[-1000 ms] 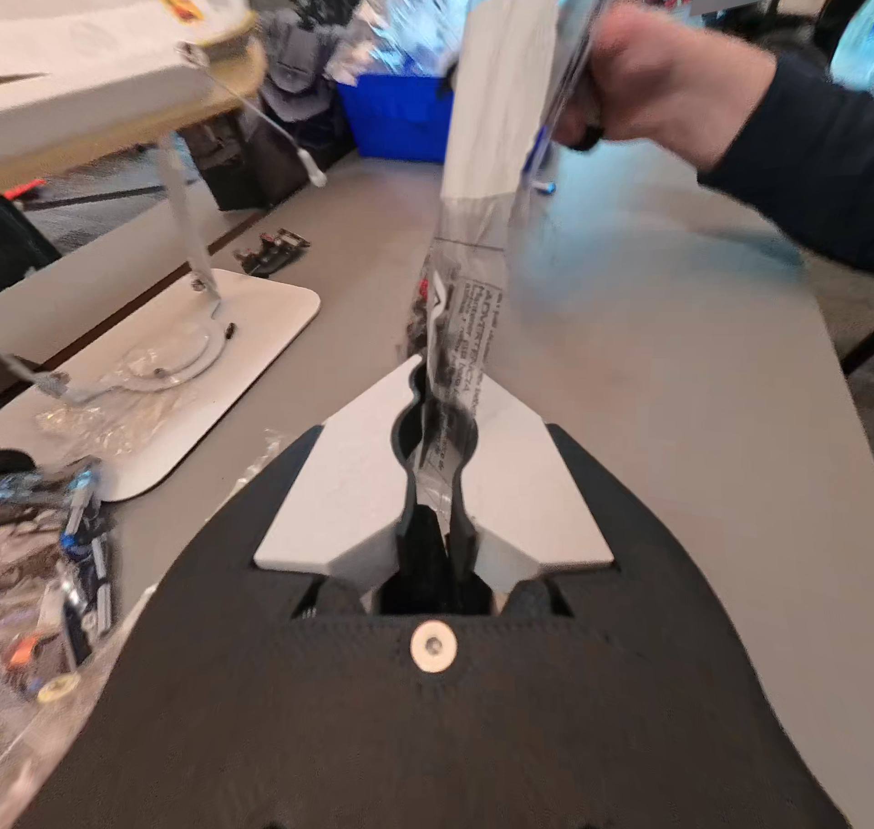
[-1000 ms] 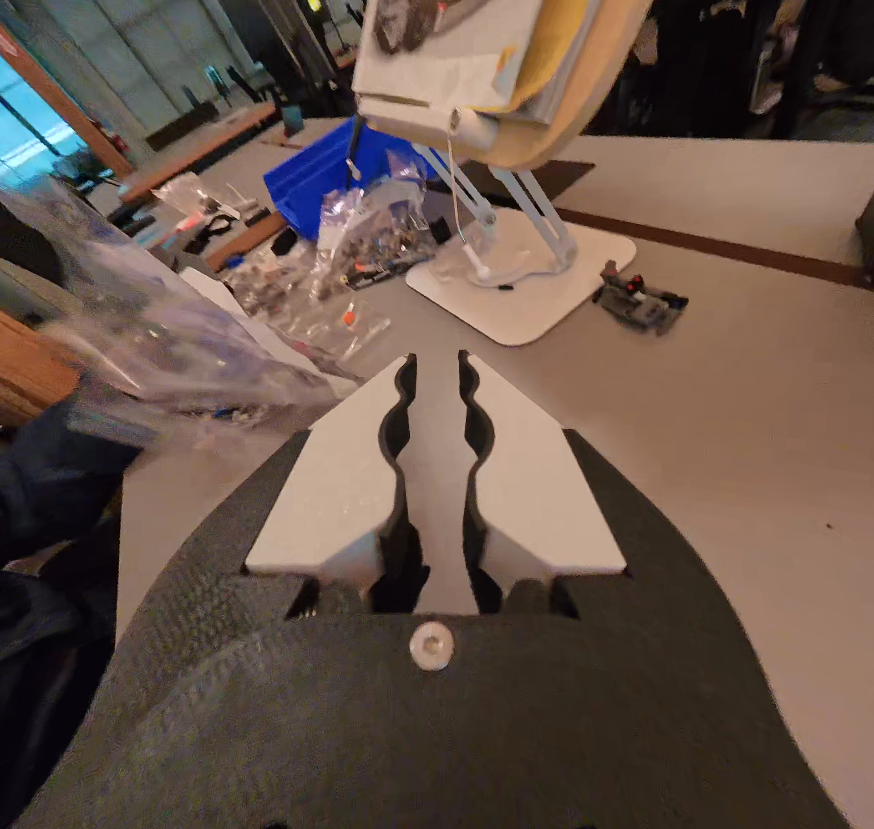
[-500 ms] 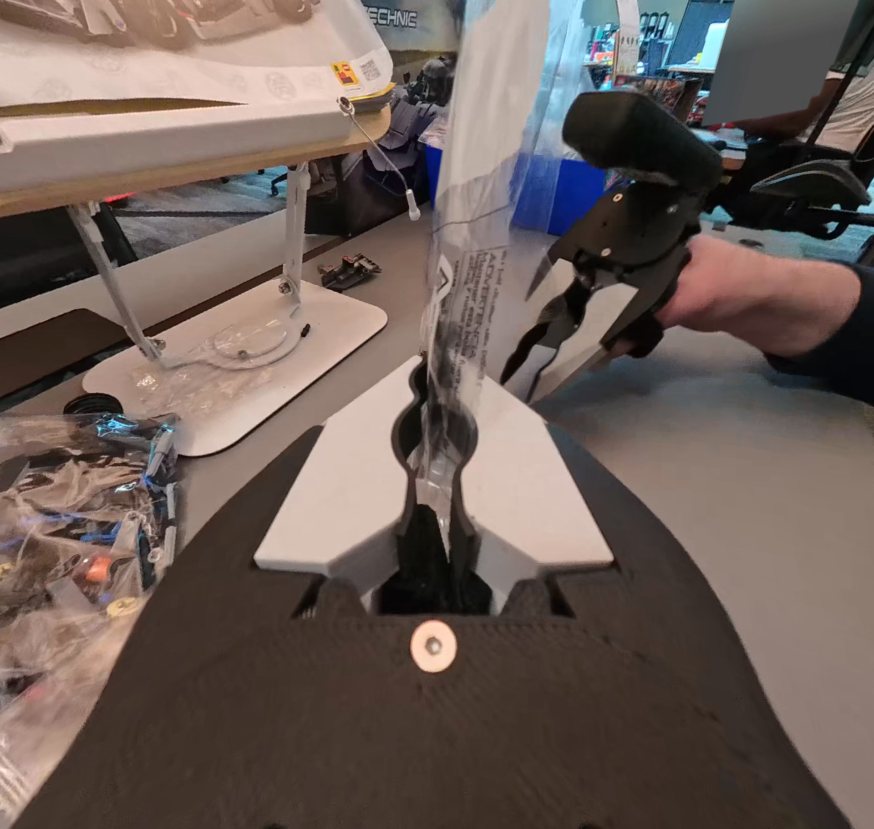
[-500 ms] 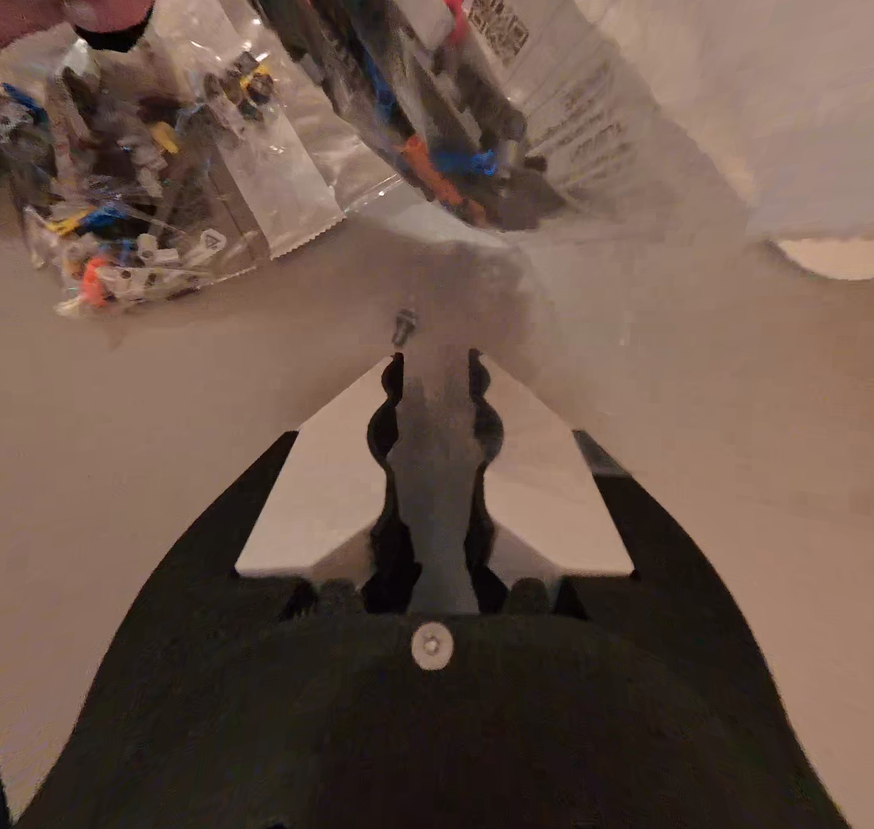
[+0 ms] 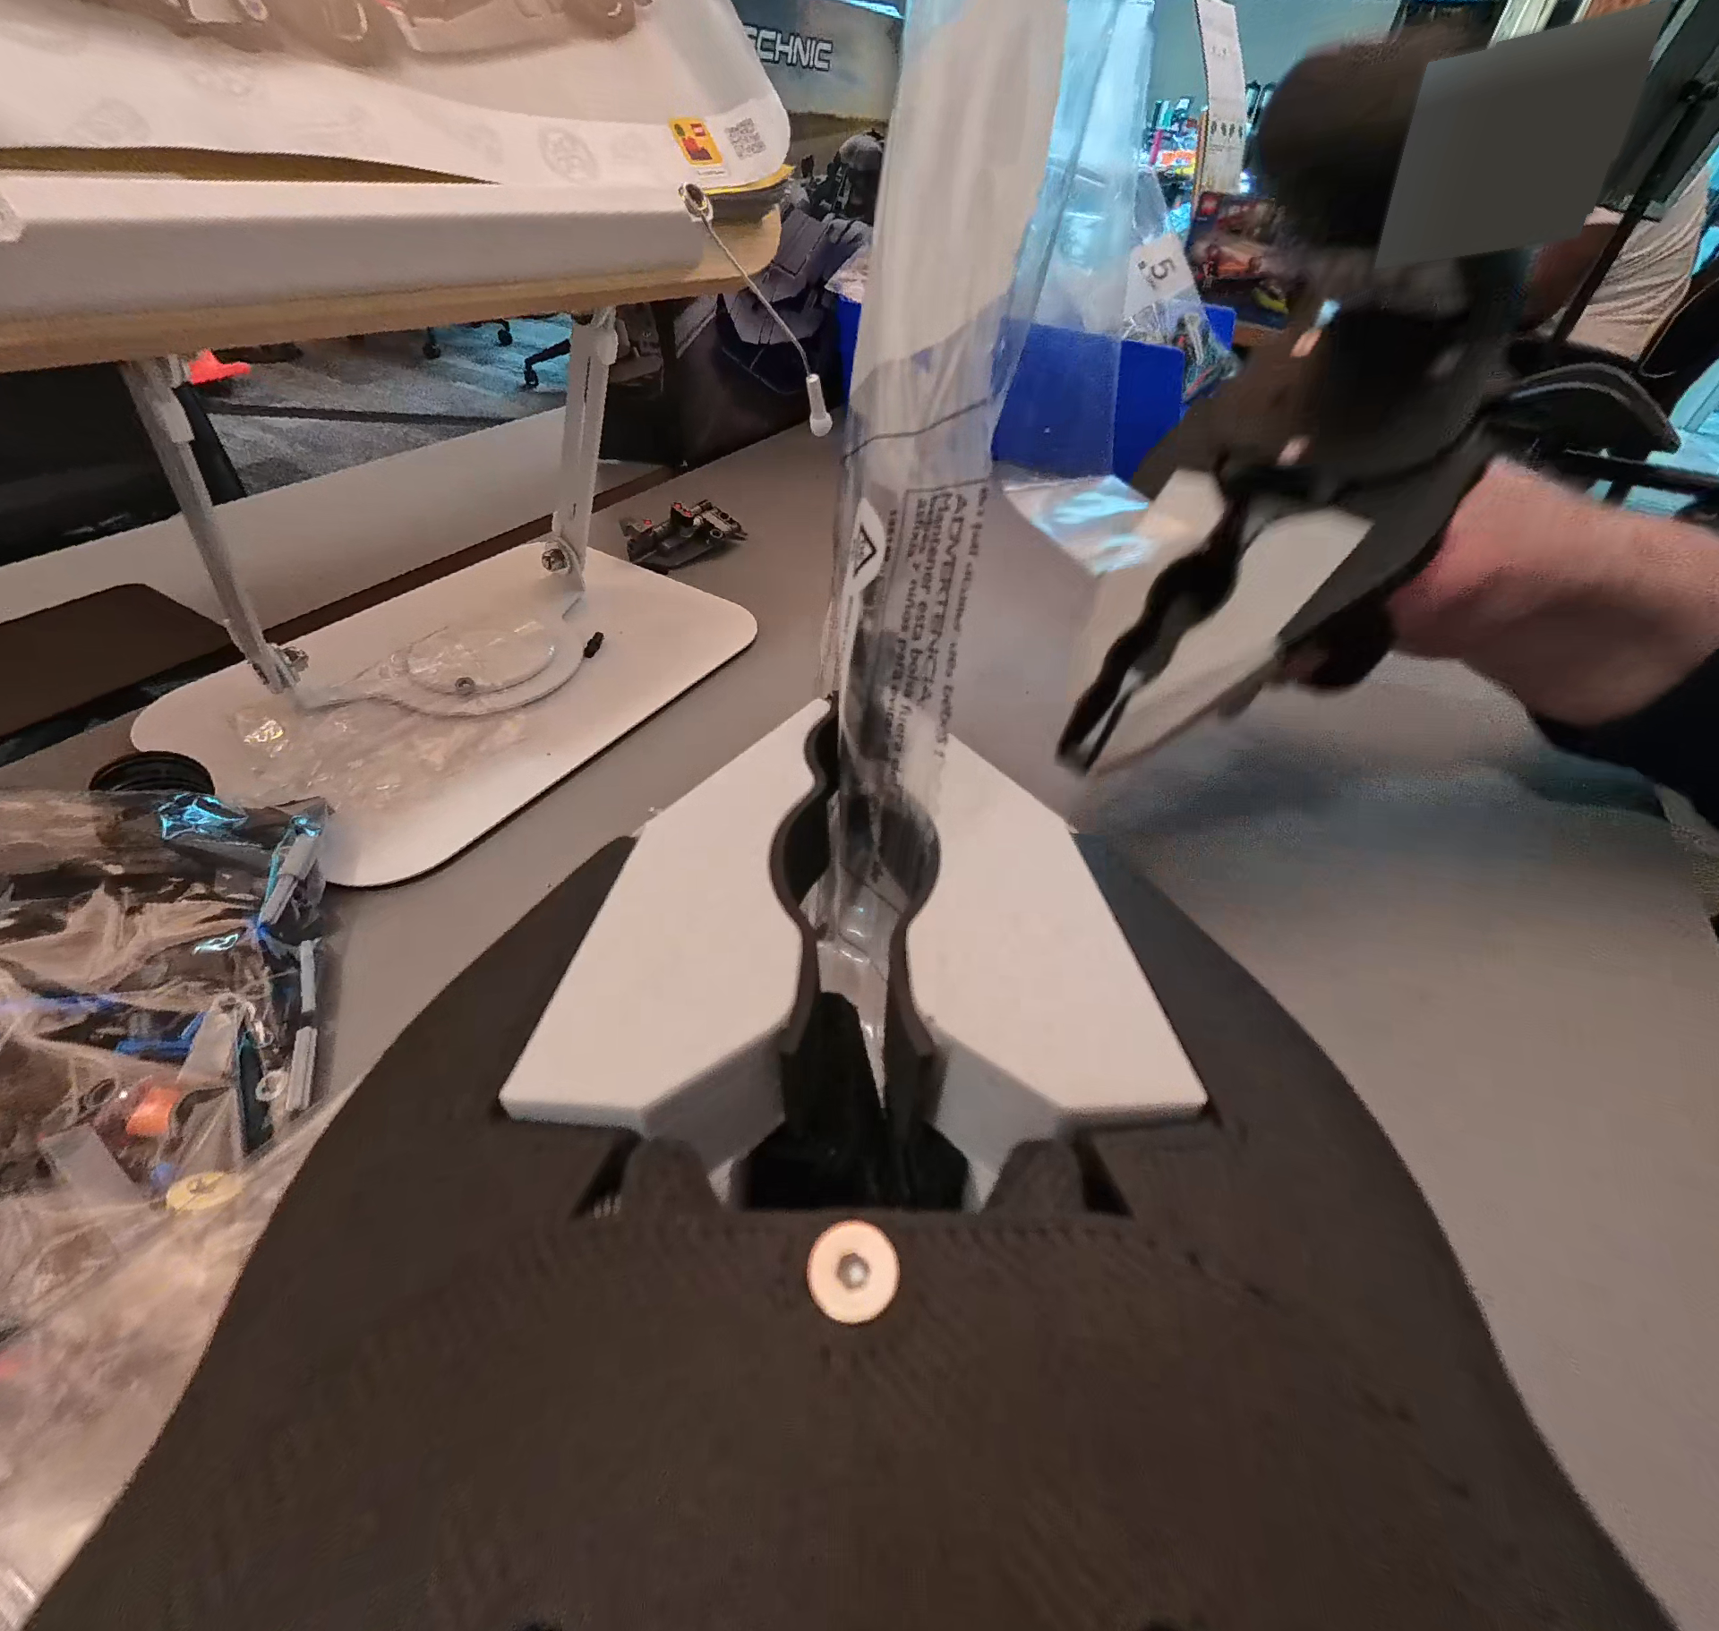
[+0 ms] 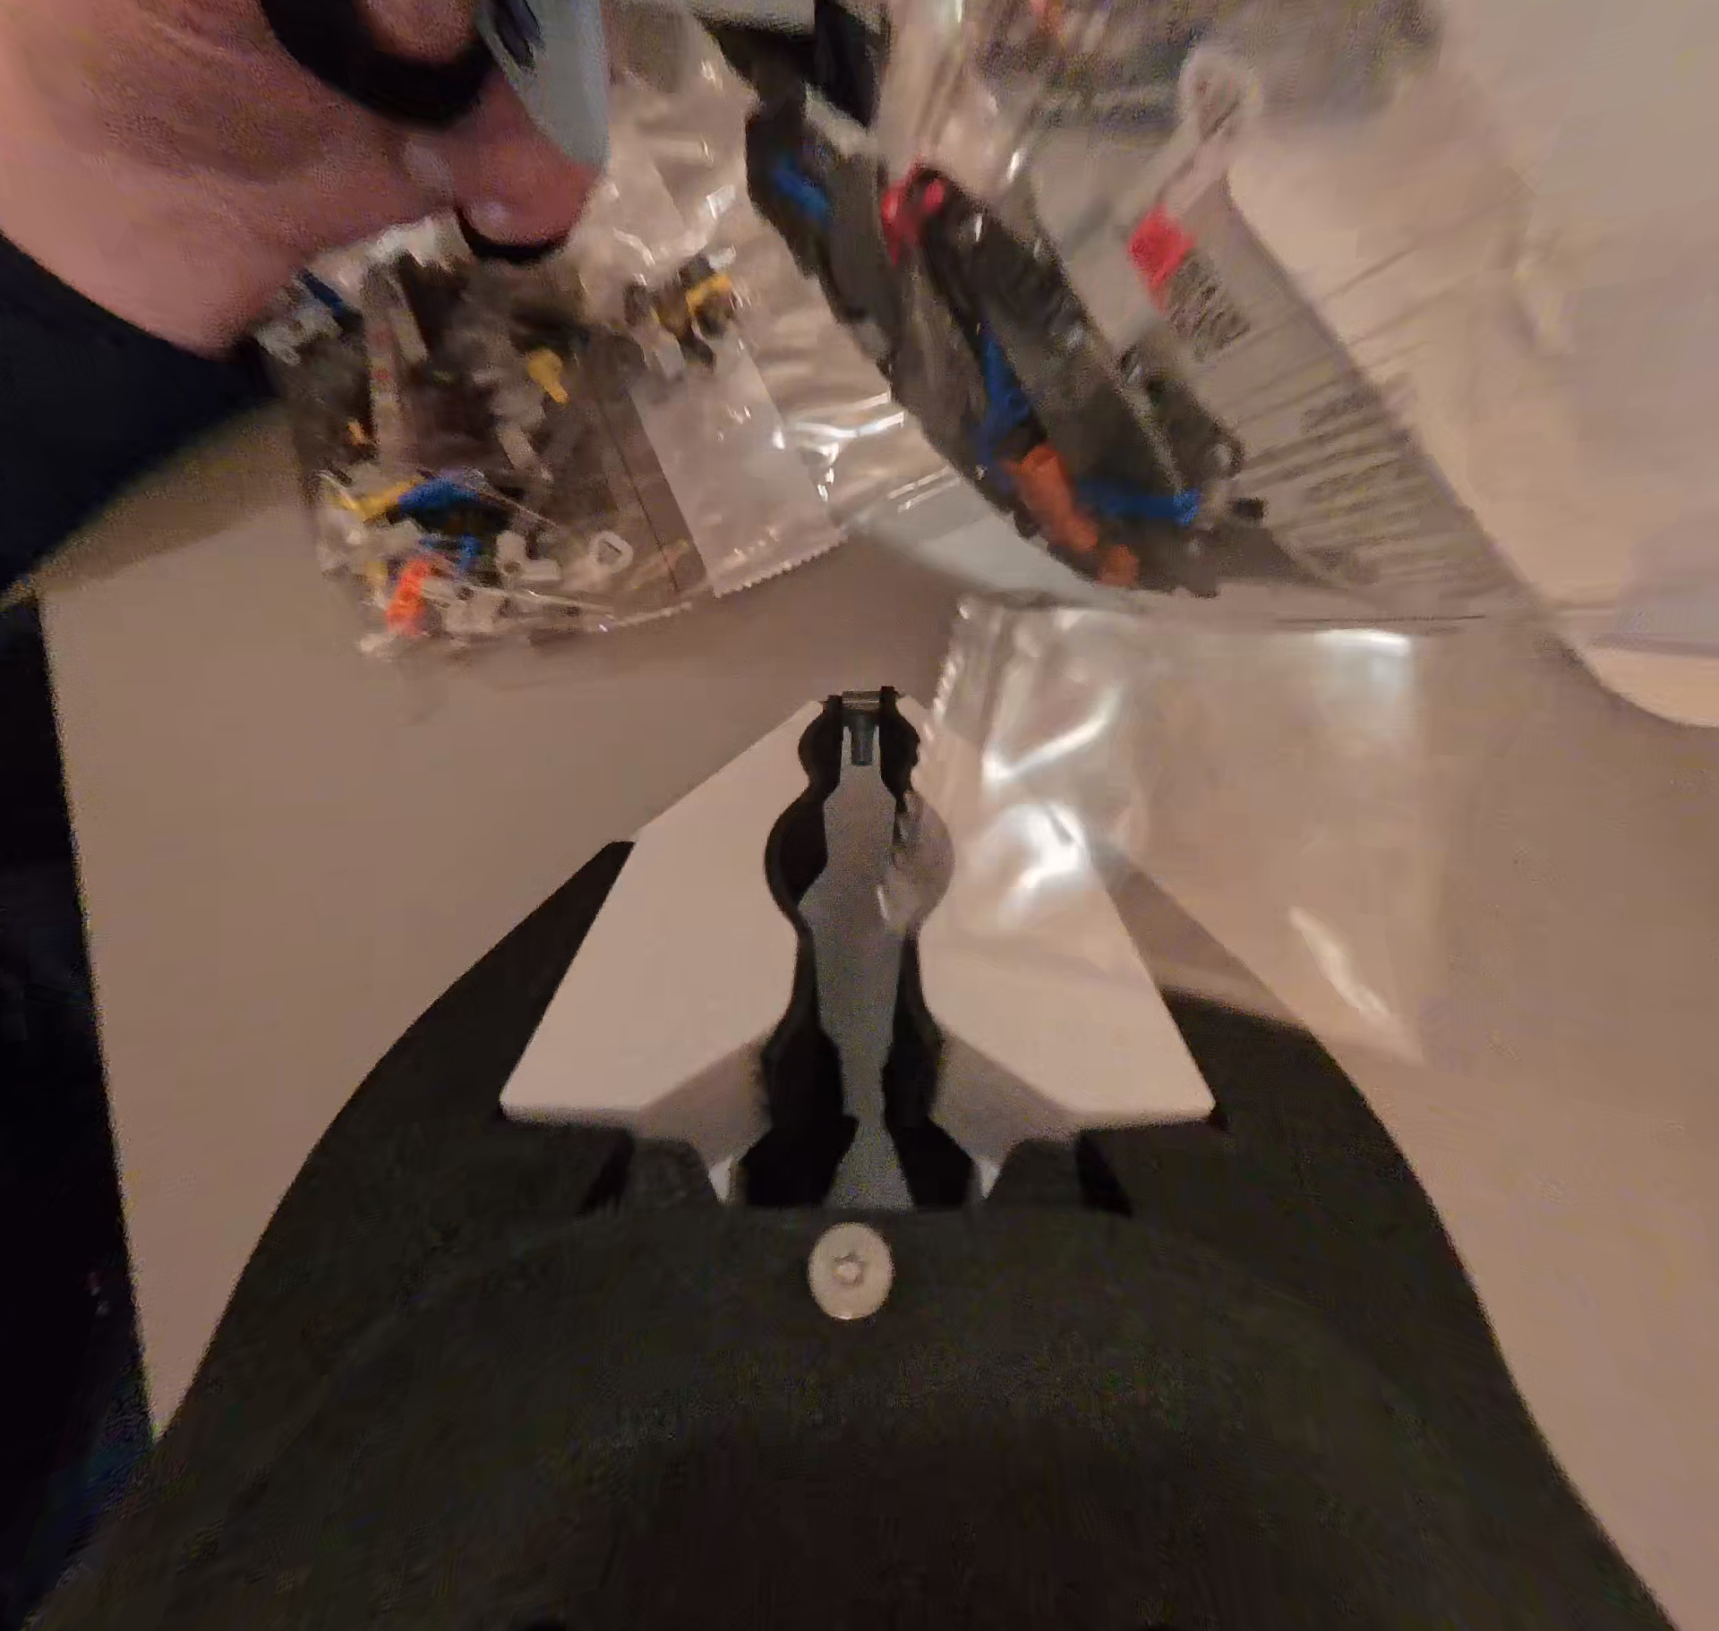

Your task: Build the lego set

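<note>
My left gripper is shut on the bottom edge of a clear plastic parts bag and holds it upright above the grey table. In the right wrist view the same bag hangs overhead with black, blue and orange pieces inside. My right gripper points down at the table, its fingers nearly closed on a small grey pin at the tips. It also shows in the left wrist view, to the right of the bag. A clear flap of plastic lies over its right finger.
An instruction booklet rests on a white stand at the left. Bags of loose pieces lie beside it, and another bag sits near the hand holding the left gripper. A small black assembly and a blue bin are farther back. My hands' fingertips stand some 11 cm from each other.
My right gripper has swung over to point down at the table and its fingers have narrowed around the small pin that lay just ahead of them. The left gripper still holds the bag upright.
</note>
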Available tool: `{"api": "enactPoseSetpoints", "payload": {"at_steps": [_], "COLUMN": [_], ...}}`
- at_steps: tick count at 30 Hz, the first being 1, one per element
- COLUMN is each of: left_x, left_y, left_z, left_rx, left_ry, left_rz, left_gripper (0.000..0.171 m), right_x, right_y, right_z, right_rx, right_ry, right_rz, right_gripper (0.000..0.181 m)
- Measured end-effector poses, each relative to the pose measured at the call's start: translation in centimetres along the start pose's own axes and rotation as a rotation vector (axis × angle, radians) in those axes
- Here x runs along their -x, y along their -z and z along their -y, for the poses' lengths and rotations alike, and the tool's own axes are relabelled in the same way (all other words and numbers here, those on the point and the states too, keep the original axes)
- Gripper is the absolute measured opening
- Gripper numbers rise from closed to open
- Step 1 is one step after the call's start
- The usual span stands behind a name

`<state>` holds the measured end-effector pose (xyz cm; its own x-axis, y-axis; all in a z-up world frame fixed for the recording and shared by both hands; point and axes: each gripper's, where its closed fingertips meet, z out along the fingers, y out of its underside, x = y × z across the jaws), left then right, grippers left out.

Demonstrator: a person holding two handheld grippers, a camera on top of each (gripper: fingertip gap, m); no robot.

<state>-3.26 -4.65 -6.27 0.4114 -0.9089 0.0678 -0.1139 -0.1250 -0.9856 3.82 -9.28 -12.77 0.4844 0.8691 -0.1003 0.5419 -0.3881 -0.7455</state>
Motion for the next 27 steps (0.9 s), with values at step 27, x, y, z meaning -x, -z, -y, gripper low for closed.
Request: {"api": "enactPoseSetpoints", "payload": {"at_steps": [27], "left_x": [-0.6], "left_y": [-0.4], "left_z": [-0.2], "left_rx": [0.008], "left_ry": [-0.006], "left_rz": [-0.026], "left_gripper": [0.002], "right_x": [-6.3], "right_y": [14.1], "right_z": [13.0], "right_rx": [-0.159], "right_ry": [0.09], "right_rz": [-0.177], "right_gripper": [0.002]}}
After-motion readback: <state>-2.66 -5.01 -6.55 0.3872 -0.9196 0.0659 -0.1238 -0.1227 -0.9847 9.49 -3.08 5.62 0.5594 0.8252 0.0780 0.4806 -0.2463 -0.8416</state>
